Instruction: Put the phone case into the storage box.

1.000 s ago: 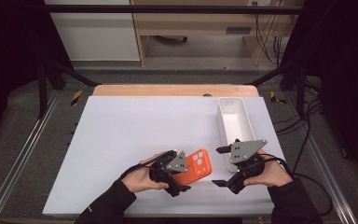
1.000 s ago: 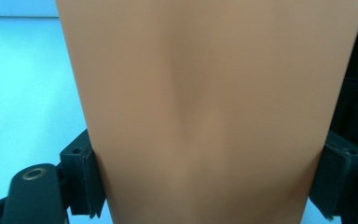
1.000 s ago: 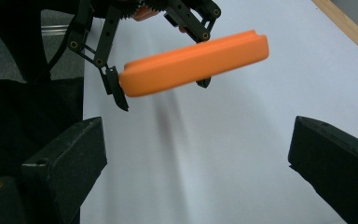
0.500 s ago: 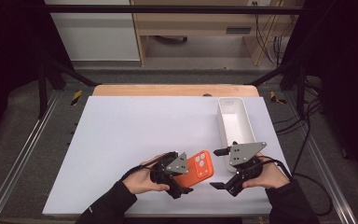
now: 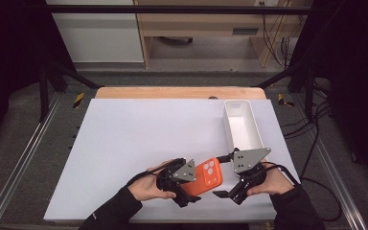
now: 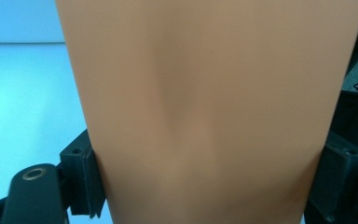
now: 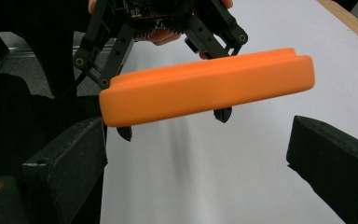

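My left gripper clamps the orange phone case, matte, round-edged, camera cutouts up, while my right gripper, empty, has just been narrowing its jaws beside it.

In the left gripper view, the orange phone case sits so close that it is a soft blur, cut off at the top and bottom edges, hiding most of the white table behind it. In the high view, the left gripper covers the case's near-left end. In the right gripper view, the right gripper has both pads cut off at the picture's edges.
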`<action>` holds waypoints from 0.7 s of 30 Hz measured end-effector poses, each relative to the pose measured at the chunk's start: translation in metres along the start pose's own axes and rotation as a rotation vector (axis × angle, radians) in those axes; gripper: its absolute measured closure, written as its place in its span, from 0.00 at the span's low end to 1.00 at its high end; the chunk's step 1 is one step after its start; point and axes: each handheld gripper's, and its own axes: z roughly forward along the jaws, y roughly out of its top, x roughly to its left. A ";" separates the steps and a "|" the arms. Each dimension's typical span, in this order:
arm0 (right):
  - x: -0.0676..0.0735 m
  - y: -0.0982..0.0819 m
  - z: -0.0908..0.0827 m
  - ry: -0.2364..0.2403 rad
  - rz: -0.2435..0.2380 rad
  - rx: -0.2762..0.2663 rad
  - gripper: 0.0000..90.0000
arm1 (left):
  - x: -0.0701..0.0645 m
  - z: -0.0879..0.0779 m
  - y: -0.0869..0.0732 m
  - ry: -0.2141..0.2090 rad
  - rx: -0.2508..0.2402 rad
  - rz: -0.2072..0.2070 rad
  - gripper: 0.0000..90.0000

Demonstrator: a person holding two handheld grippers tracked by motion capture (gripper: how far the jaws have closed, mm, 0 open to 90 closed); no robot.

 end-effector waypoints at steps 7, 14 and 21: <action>0.001 -0.001 0.004 0.012 -0.014 -0.012 0.06 | -0.003 0.001 0.002 -0.008 -0.001 0.015 0.17; 0.001 -0.001 0.008 0.032 -0.027 -0.032 0.06 | -0.005 0.003 0.003 -0.017 0.001 0.025 0.17; 0.002 -0.001 0.011 0.058 -0.036 -0.055 0.07 | -0.007 0.005 0.004 -0.029 -0.003 0.033 0.17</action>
